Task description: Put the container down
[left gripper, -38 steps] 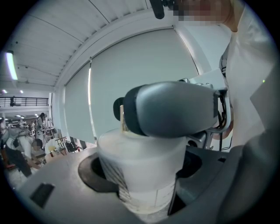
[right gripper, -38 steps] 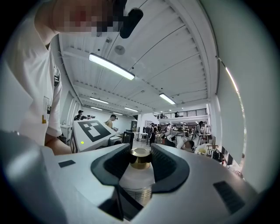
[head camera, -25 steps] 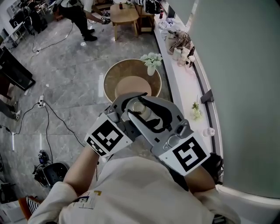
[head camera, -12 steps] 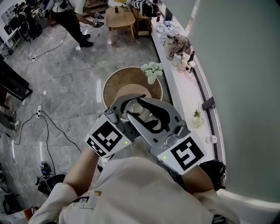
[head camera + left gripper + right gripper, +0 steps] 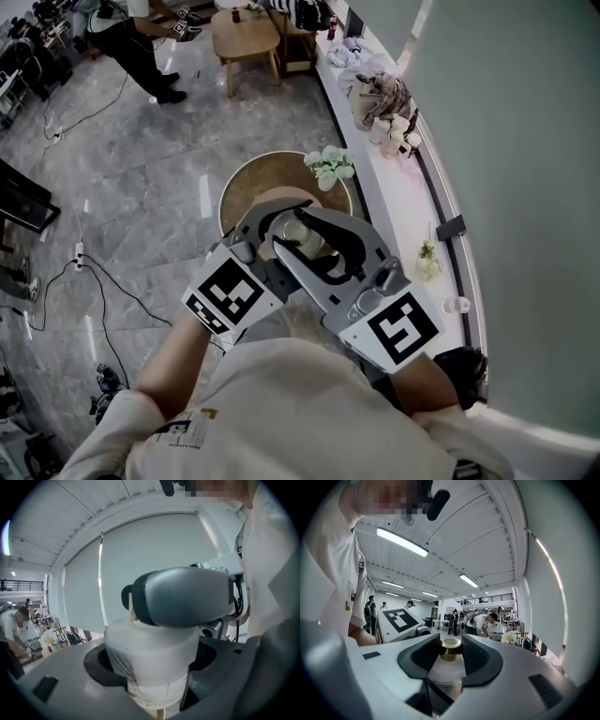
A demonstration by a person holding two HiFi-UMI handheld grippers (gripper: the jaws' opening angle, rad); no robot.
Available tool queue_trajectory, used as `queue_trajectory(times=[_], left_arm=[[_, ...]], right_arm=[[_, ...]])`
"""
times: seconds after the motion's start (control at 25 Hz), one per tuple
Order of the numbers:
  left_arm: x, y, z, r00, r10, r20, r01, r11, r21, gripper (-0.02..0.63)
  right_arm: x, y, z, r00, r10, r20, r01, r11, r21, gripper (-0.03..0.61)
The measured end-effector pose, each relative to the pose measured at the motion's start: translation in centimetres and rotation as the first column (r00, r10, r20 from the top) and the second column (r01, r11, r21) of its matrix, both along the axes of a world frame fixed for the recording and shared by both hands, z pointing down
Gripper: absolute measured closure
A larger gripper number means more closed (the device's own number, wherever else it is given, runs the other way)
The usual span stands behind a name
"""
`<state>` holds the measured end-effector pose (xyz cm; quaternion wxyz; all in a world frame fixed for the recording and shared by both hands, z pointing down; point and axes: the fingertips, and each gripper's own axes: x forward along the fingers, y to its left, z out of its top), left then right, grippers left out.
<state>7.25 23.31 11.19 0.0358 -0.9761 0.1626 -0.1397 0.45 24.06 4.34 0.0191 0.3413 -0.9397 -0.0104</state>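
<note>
1. Since a second ago, the round table (image 5: 242, 187) has slid lower in the head view and the small wooden table (image 5: 242, 33) at the far end has drifted left. Both grippers and the container (image 5: 302, 234) sit at the same spot in the frame.
2. We hold the container, white with a gold cap, in the air close before our chest. From the head it shows against the near rim of the round table.
3. Our left gripper (image 5: 152, 672) is clamped on the wide white body, with a dark pad on either side.
4. Our right gripper (image 5: 451, 656) comes in from the other side, and its jaws are pressed against the gold cap. In the left gripper view one of its jaws lies across the container's top.
5. A vase of white flowers (image 5: 328, 167) stands at the round table's far right edge.
6. A white ledge (image 5: 398, 211) runs along the wall on the right.
7. Cables trail over the grey stone floor (image 5: 141, 206), where a person (image 5: 131, 37) stands at the top left.
</note>
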Motion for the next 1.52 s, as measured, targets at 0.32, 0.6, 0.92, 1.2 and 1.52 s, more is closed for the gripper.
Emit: queue_trajectory(times=[0.32, 0.6, 0.92, 1.2, 1.52], left_arm=[[-4.0, -7.7, -0.1, 0.999, 0.047, -0.004, -0.047, 0.999, -0.011, 0.265], [-7.1, -13.8, -0.2, 0.996, 0.088, -0.009, -0.088, 0.996, -0.004, 0.265], [-7.4, -15.1, 0.9, 0.996, 0.083, -0.021, -0.083, 0.997, 0.0, 0.265], [-7.4, -15.7, 1.8, 0.998, 0.065, -0.017, -0.066, 0.998, -0.014, 0.265], [-6.5, -17.0, 3.3, 0.999, 0.04, 0.001, -0.04, 0.999, -0.01, 0.265]], right_arm=[[-4.0, -8.0, 0.1, 0.999, 0.047, -0.011, -0.047, 0.999, -0.015, 0.436], [-7.1, -14.4, 0.1, 0.995, 0.093, -0.024, -0.094, 0.995, -0.024, 0.436], [-7.5, -15.7, 1.2, 0.996, 0.085, -0.039, -0.086, 0.996, -0.017, 0.436], [-7.5, -16.3, 2.2, 0.997, 0.065, -0.041, -0.066, 0.997, -0.037, 0.436], [-6.5, -17.4, 3.4, 0.999, 0.046, -0.025, -0.047, 0.998, -0.049, 0.436]])
